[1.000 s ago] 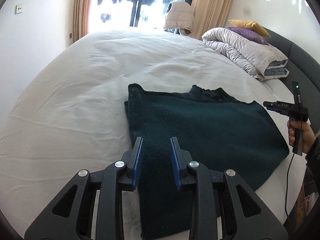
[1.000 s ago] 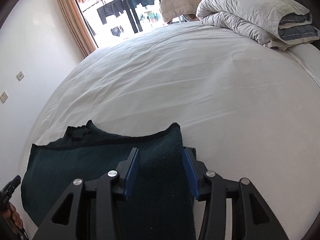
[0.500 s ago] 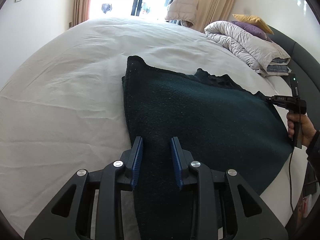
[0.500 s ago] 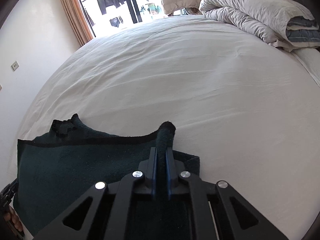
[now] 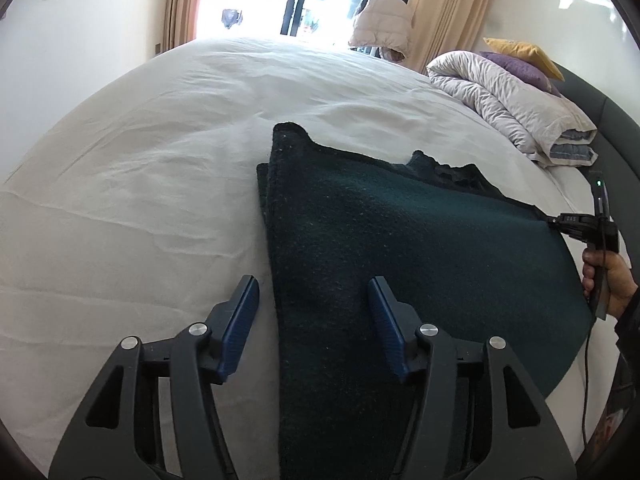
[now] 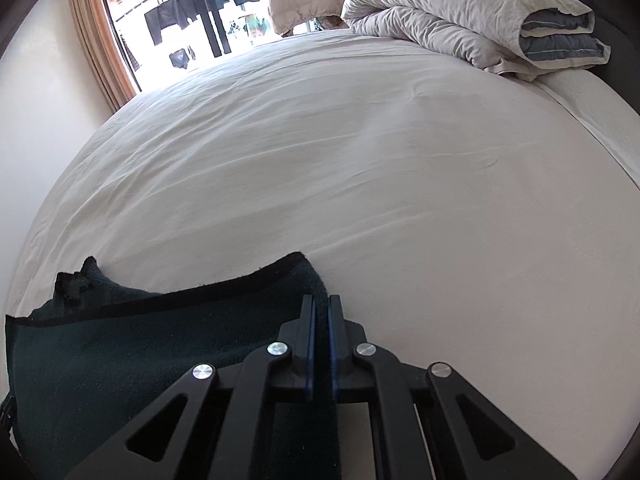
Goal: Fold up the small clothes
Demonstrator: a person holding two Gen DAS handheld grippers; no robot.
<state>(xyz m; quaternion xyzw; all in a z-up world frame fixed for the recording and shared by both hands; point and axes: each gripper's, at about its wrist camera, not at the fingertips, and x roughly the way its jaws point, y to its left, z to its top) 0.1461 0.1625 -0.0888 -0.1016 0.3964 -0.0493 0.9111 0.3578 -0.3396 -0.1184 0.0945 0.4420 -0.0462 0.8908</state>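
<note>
Left wrist view: left gripper (image 5: 314, 326) jaws opening, straddling the dark green knitted garment's (image 5: 400, 240) edge, gripping nothing.
Right grip: right gripper (image 6: 320, 344) clamped on a garment corner.
Risk: one-sided lift could skew the fold.

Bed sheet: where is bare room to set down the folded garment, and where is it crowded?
The white sheet is bare between the dark green garment and the rolled duvet, and left of the garment toward the curtain wall. Crowded: the headboard side with duvet and pillows, and the near edge where both tools work.

wide bed (image 5: 160, 168) in wrinkled white sheet, dark green garment (image 5: 400, 260) near edge, rolled grey duvet (image 6: 460, 20) far side, perhaps pillows behind
</note>
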